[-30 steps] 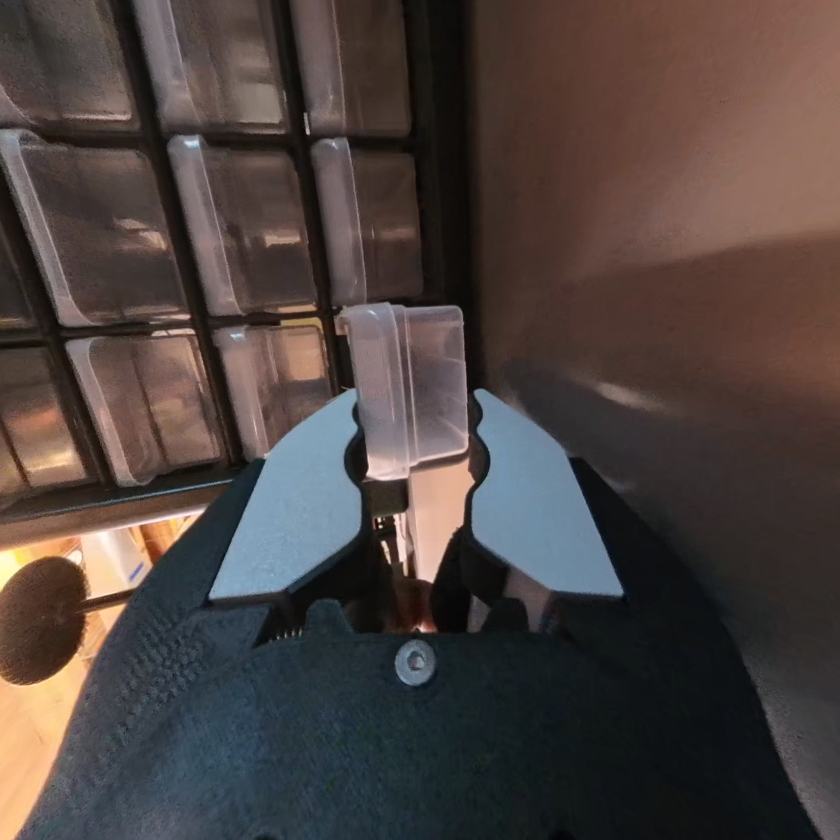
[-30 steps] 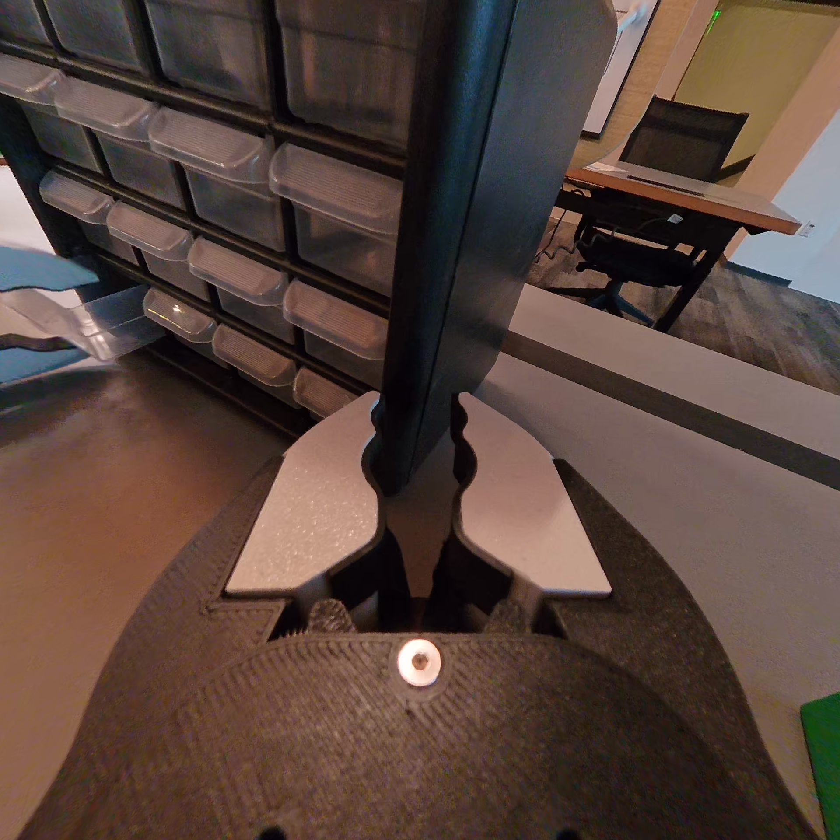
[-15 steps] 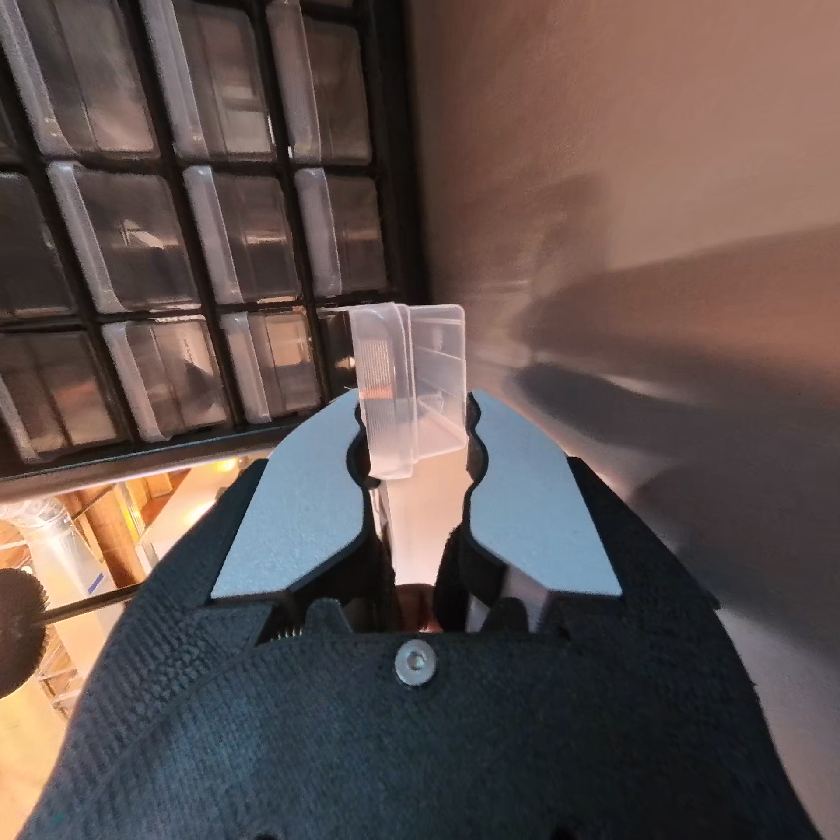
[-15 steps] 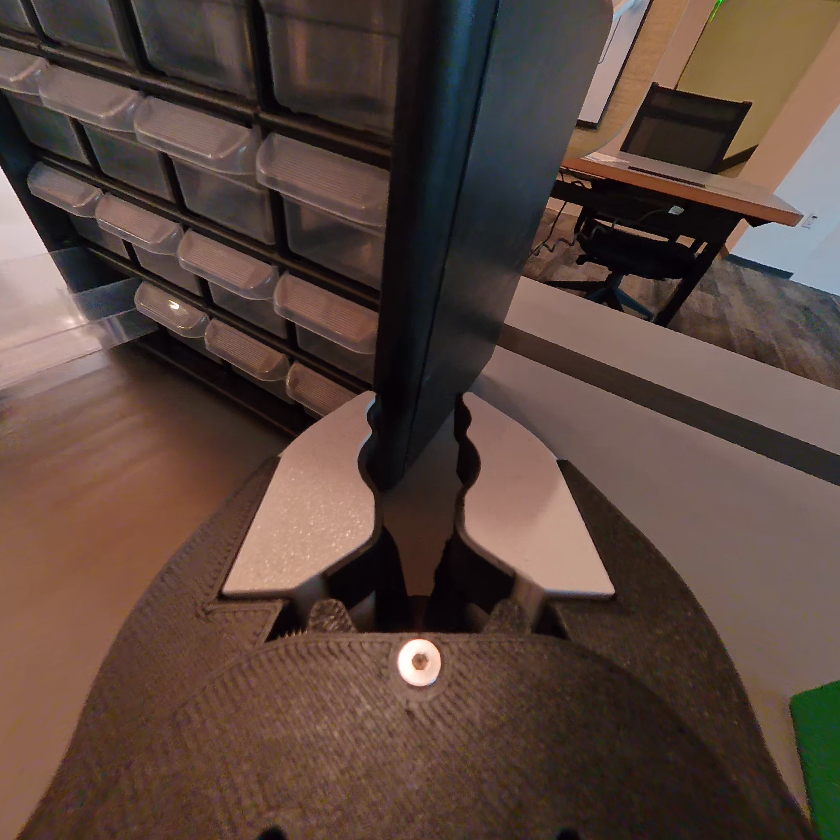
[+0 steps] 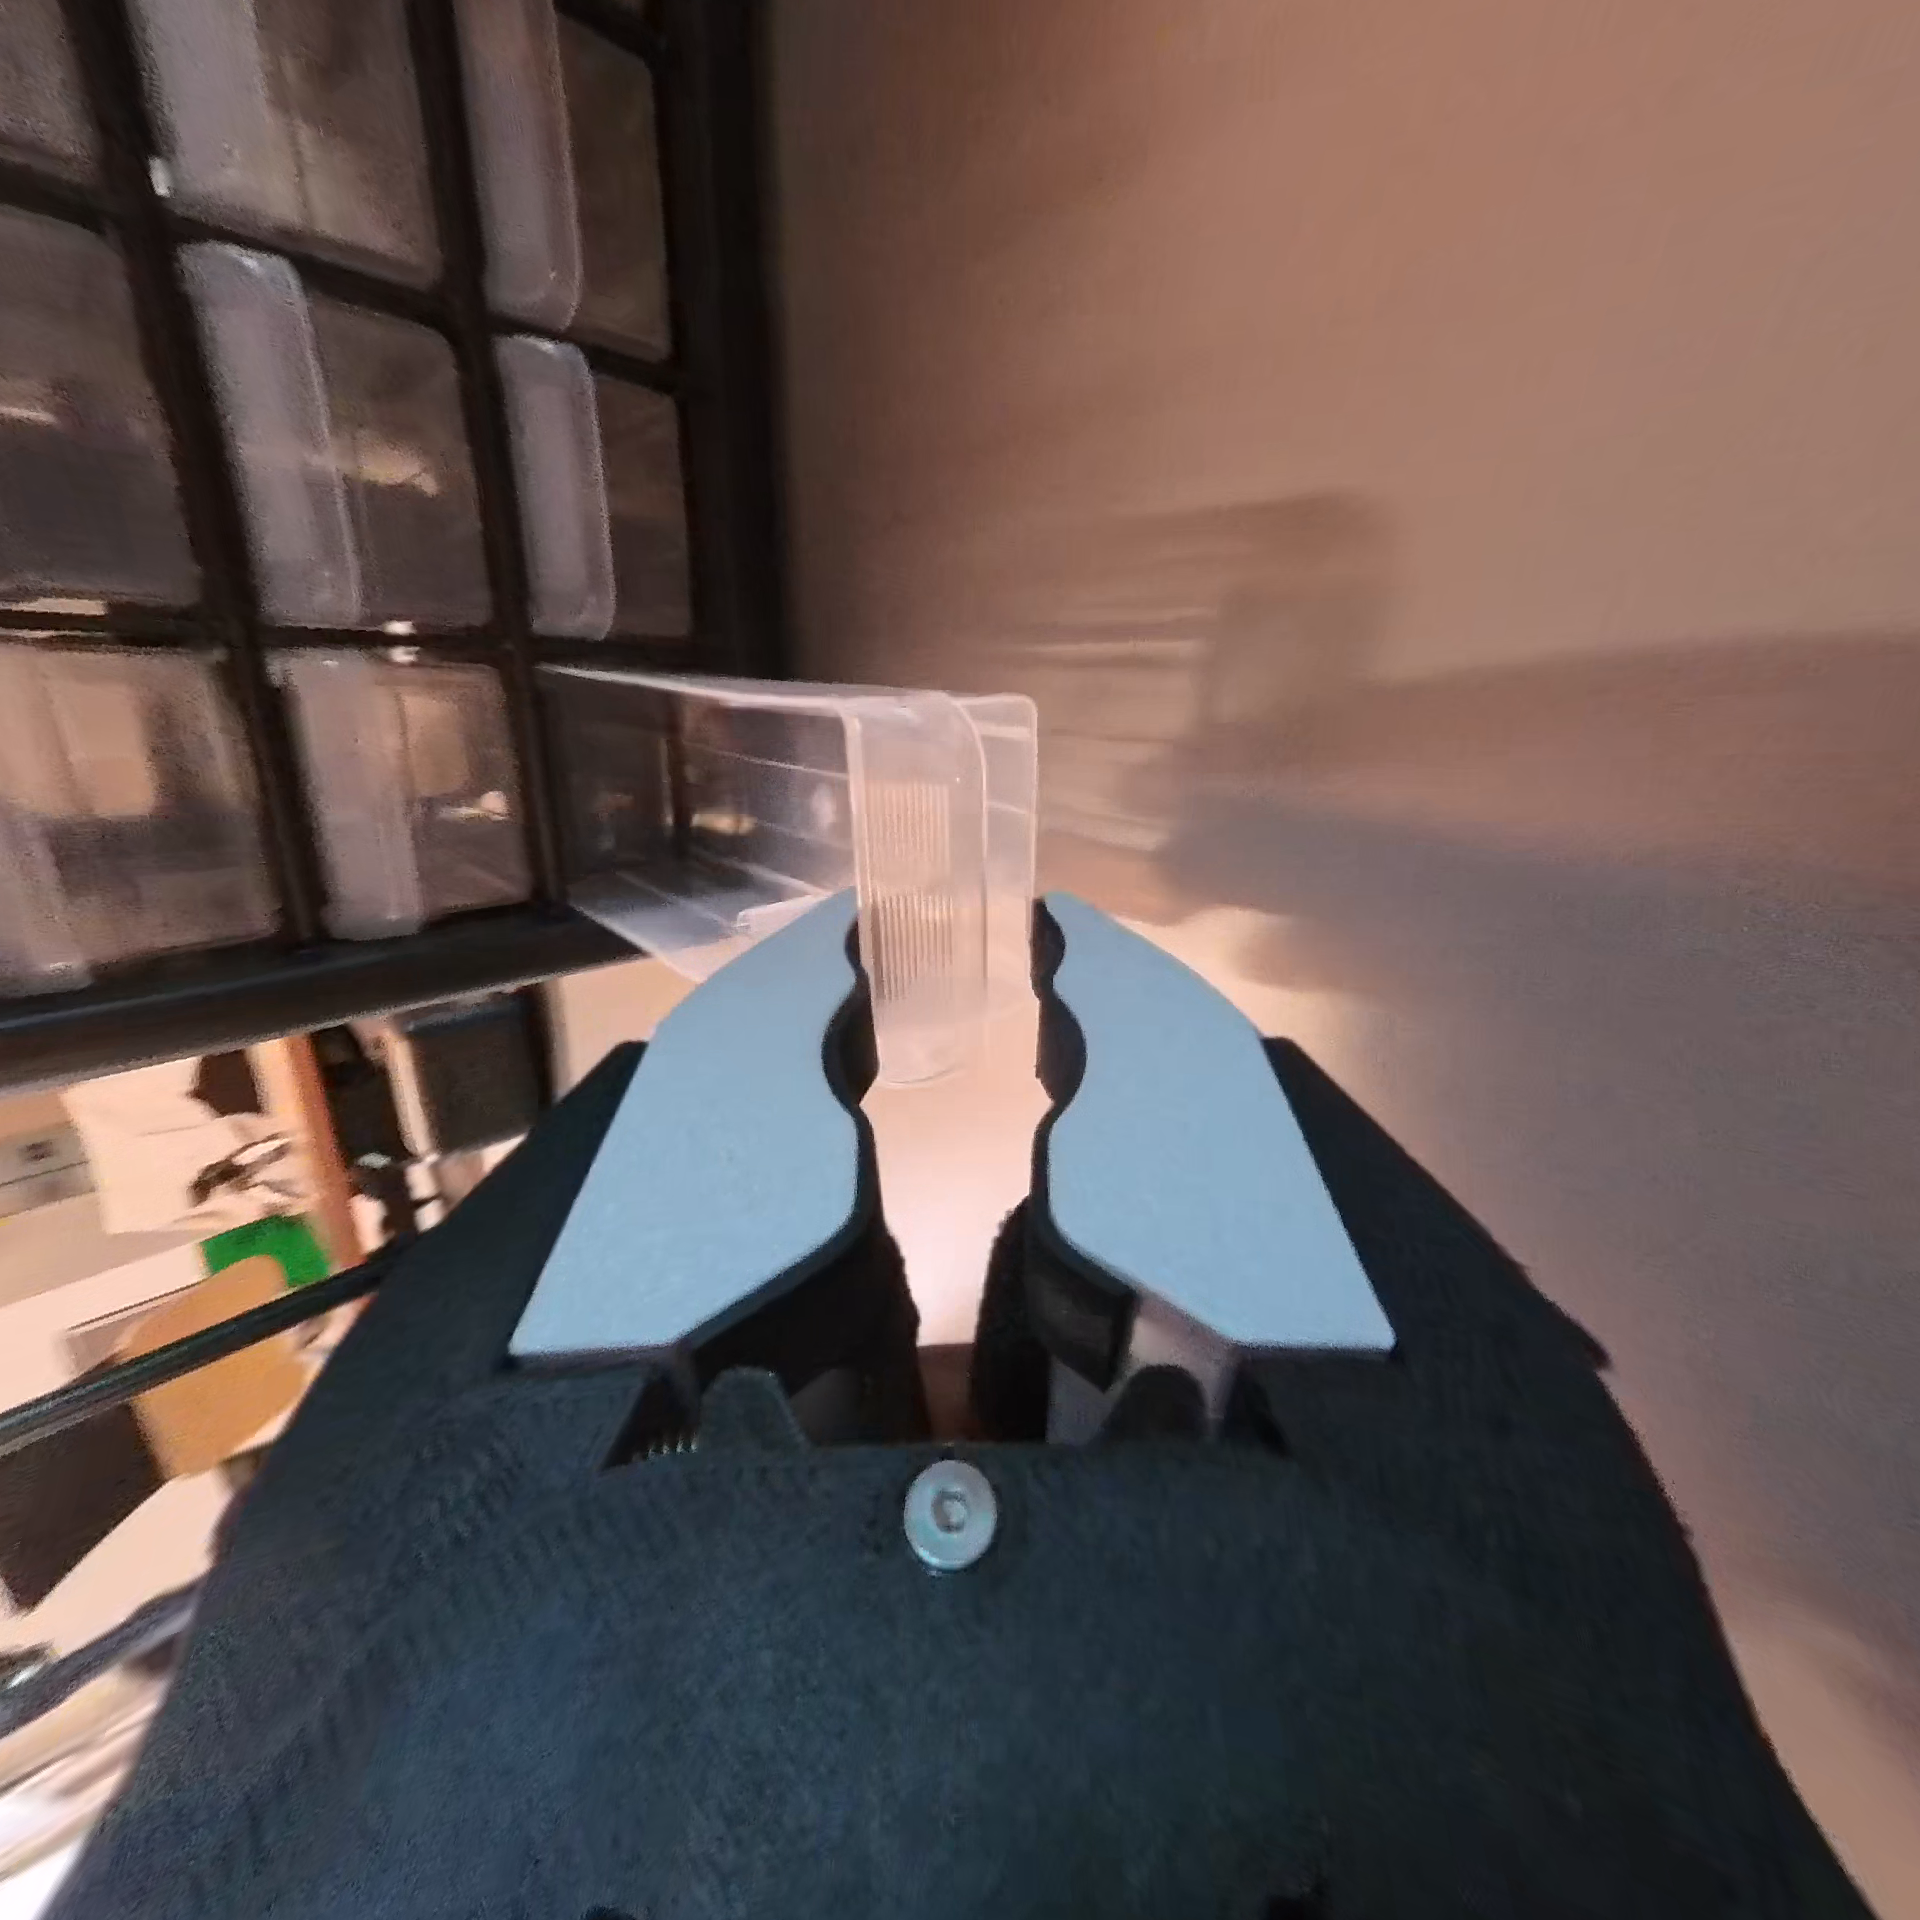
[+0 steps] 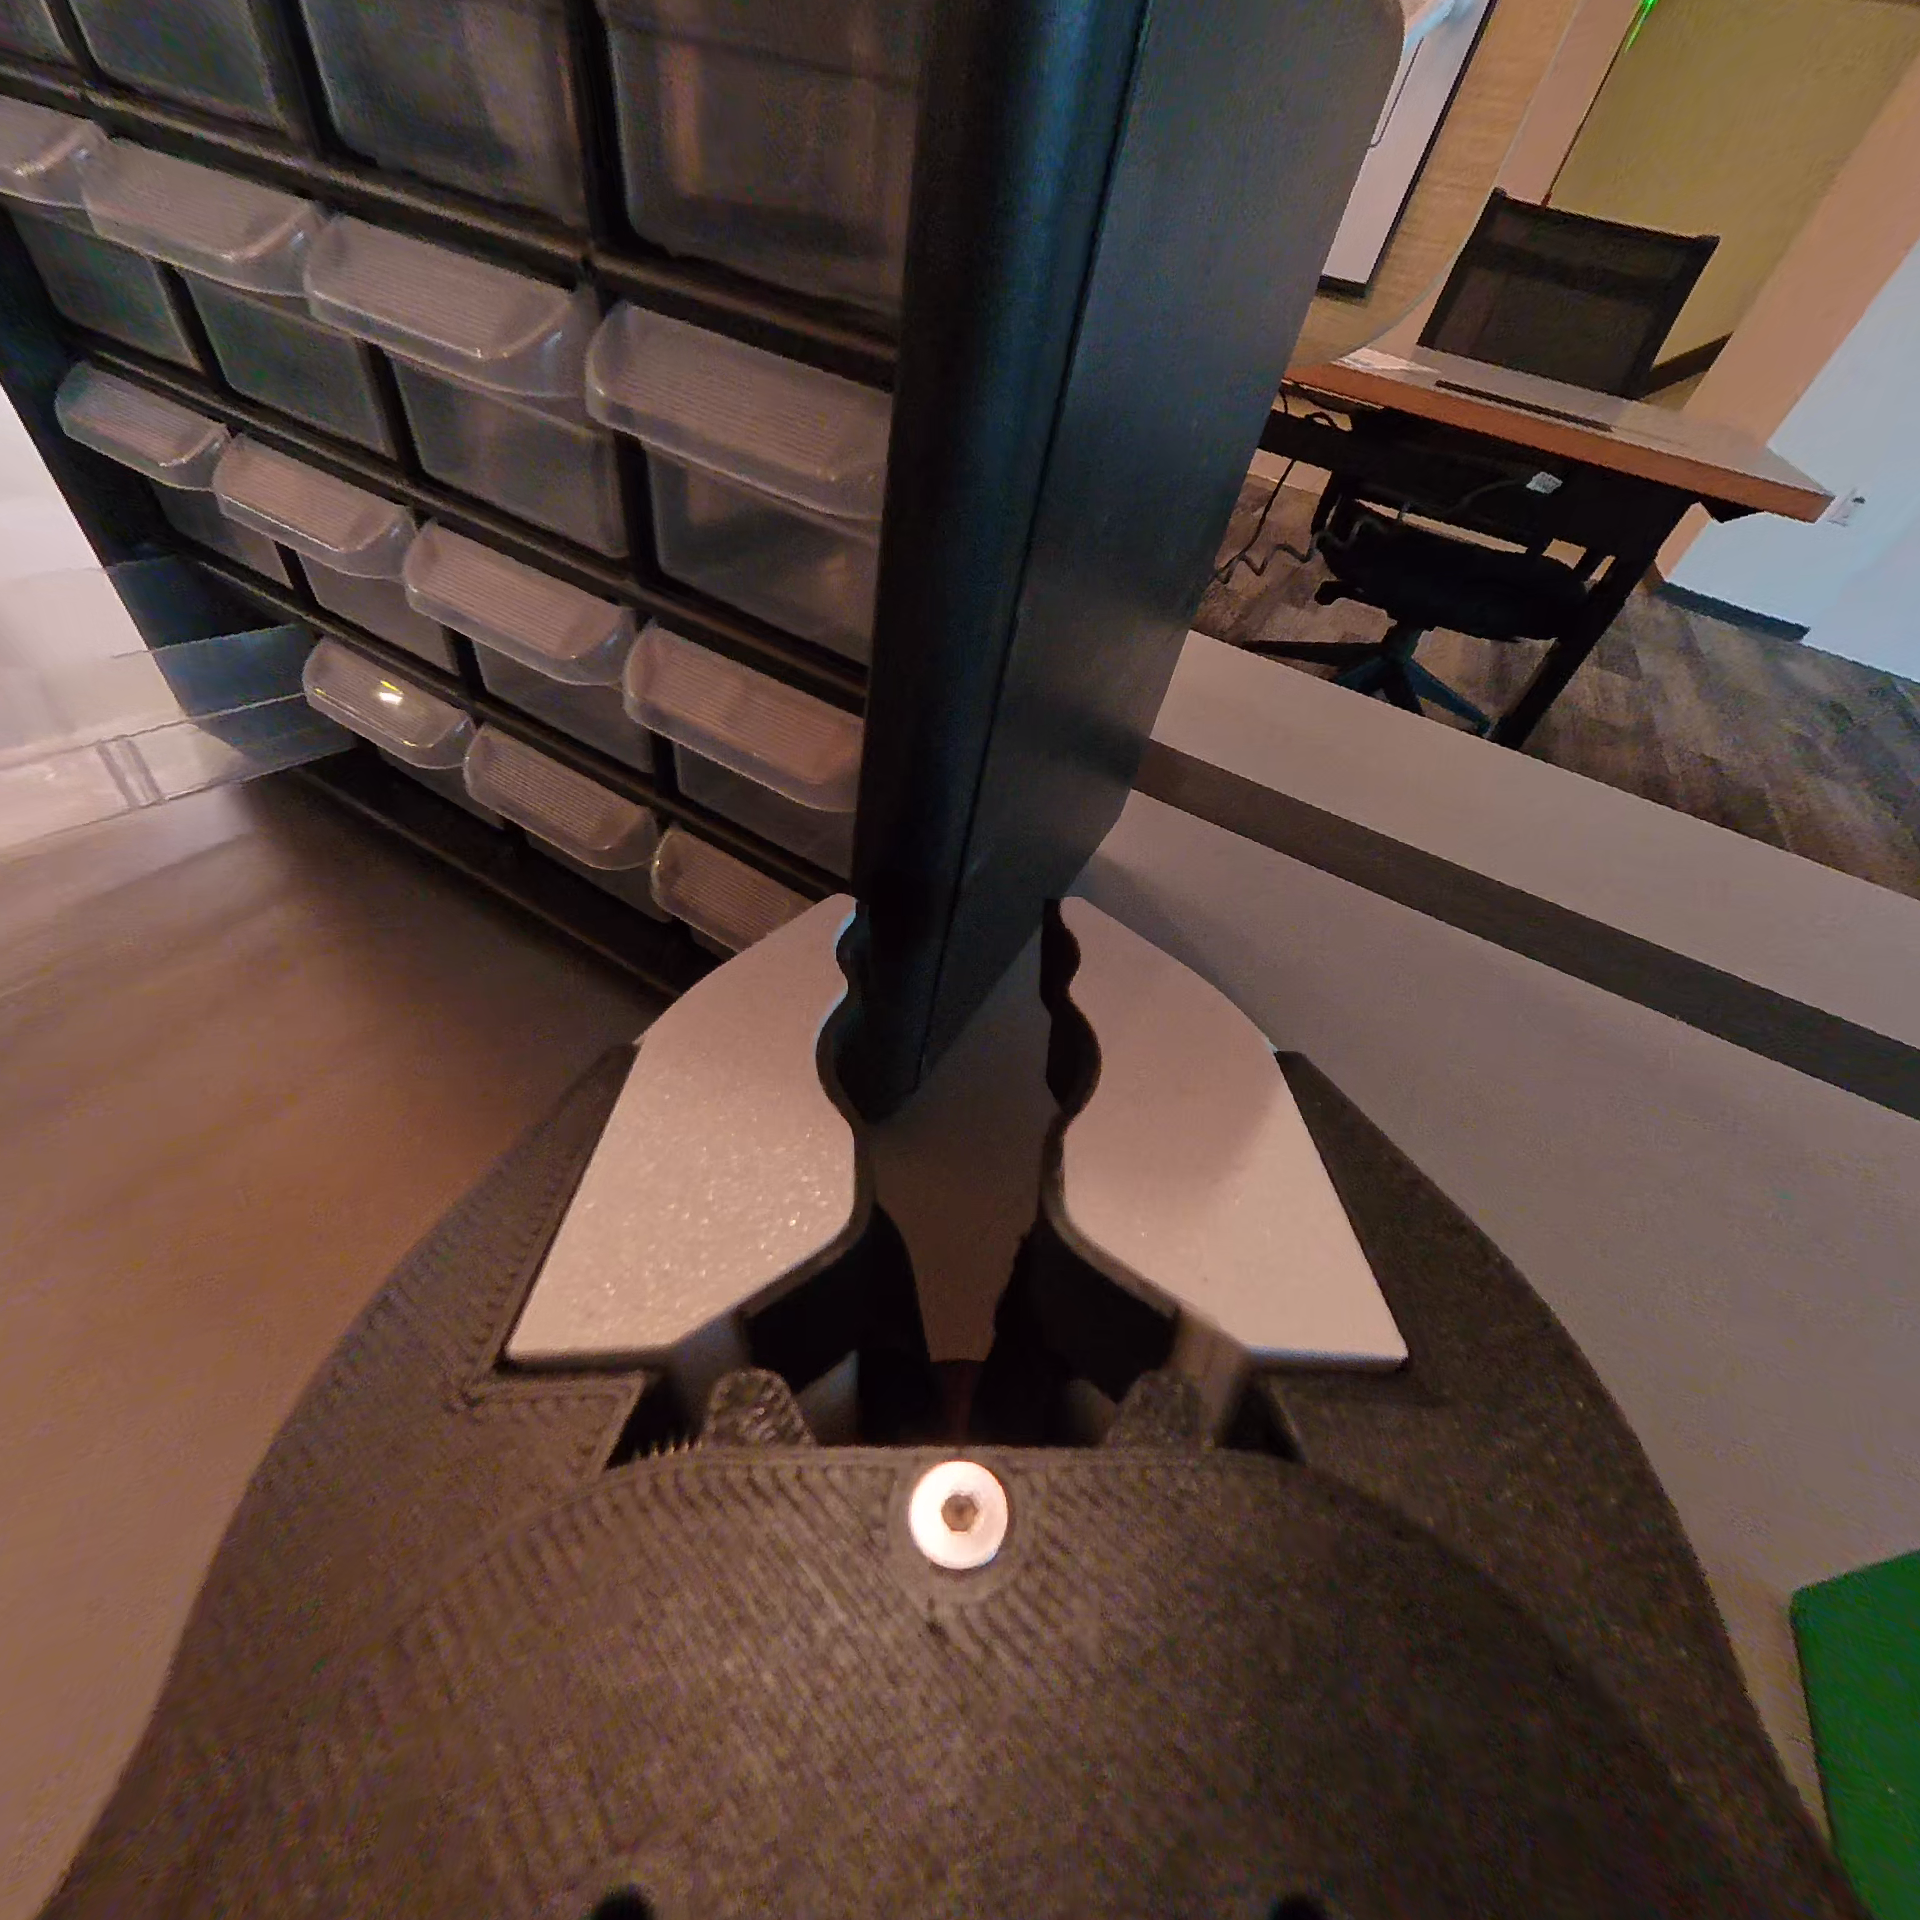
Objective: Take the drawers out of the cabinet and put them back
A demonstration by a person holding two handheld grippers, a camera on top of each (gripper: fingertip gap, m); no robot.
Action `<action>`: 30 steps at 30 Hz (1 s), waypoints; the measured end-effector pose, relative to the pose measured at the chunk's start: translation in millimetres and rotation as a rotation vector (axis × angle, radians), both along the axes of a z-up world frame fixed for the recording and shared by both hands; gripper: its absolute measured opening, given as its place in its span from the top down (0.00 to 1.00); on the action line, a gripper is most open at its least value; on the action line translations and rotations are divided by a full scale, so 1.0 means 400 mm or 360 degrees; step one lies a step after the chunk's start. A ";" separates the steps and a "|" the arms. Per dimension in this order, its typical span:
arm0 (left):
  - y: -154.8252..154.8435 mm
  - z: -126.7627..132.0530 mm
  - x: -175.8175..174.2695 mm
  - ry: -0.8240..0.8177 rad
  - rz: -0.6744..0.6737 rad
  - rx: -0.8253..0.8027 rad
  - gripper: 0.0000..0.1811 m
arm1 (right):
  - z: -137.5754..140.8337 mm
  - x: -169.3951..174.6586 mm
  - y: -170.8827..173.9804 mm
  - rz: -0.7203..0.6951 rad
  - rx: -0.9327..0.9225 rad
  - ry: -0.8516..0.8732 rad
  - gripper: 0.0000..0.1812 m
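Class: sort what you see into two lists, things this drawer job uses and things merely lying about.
In use: clear drawer, partly pulled out; black cabinet; left tool gripping the drawer; right tool around the cabinet's edge.

Lying about: desk; office chair; green mat.

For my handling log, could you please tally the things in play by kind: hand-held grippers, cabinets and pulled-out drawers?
hand-held grippers: 2, the left hand-held gripper and the right hand-held gripper
cabinet: 1
pulled-out drawer: 1
Total: 4
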State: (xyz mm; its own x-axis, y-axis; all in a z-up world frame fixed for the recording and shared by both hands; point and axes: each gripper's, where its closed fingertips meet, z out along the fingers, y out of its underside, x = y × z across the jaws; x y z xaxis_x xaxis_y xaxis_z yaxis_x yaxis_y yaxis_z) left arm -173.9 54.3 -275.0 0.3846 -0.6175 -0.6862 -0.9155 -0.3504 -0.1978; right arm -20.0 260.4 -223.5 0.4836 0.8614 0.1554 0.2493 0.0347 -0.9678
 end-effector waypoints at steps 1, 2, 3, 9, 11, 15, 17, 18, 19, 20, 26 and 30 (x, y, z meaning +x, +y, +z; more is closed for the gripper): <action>-0.008 -0.011 0.011 -0.0036 -0.0013 -0.0046 0.87 | 0.000 0.000 0.000 0.0000 0.0000 0.0000 0.82; -0.016 -0.024 0.019 -0.0049 -0.0019 -0.0083 0.88 | 0.000 0.000 0.000 0.0000 -0.0002 -0.0002 0.82; -0.024 -0.038 0.021 -0.0039 -0.0016 -0.0111 0.90 | 0.000 0.000 0.001 0.0001 -0.0002 -0.0003 0.82; -0.047 -0.038 0.025 -0.0094 0.0029 -0.0144 0.90 | 0.001 0.001 0.003 -0.0008 0.0007 -0.0008 0.82; -0.055 -0.041 0.046 -0.0154 0.0000 -0.0218 0.92 | 0.001 0.003 0.005 -0.0015 0.0010 -0.0011 0.82; -0.060 -0.019 0.050 -0.0147 -0.0021 -0.0374 0.92 | 0.001 0.004 0.007 -0.0012 -0.0003 -0.0001 0.82; -0.062 0.004 0.055 -0.0239 -0.0005 -0.0460 0.93 | 0.002 0.003 0.005 -0.0009 0.0004 0.0000 0.82; -0.064 0.015 0.056 -0.0279 -0.0001 -0.0504 0.93 | 0.005 0.001 0.003 0.0000 0.0008 0.0008 0.82; -0.066 0.026 0.056 -0.0319 0.0007 -0.0547 0.92 | 0.007 -0.001 0.000 0.0010 0.0010 0.0012 0.82; -0.066 0.035 0.057 -0.0357 0.0012 -0.0584 0.92 | 0.007 -0.004 -0.002 0.0018 0.0013 0.0010 0.83; -0.073 0.096 0.052 -0.0568 0.0040 -0.0881 0.92 | 0.004 -0.005 -0.002 0.0022 0.0009 -0.0002 0.83; -0.077 0.137 0.051 -0.0637 0.0054 -0.1037 0.92 | 0.008 -0.004 -0.002 0.0019 0.0025 -0.0006 0.83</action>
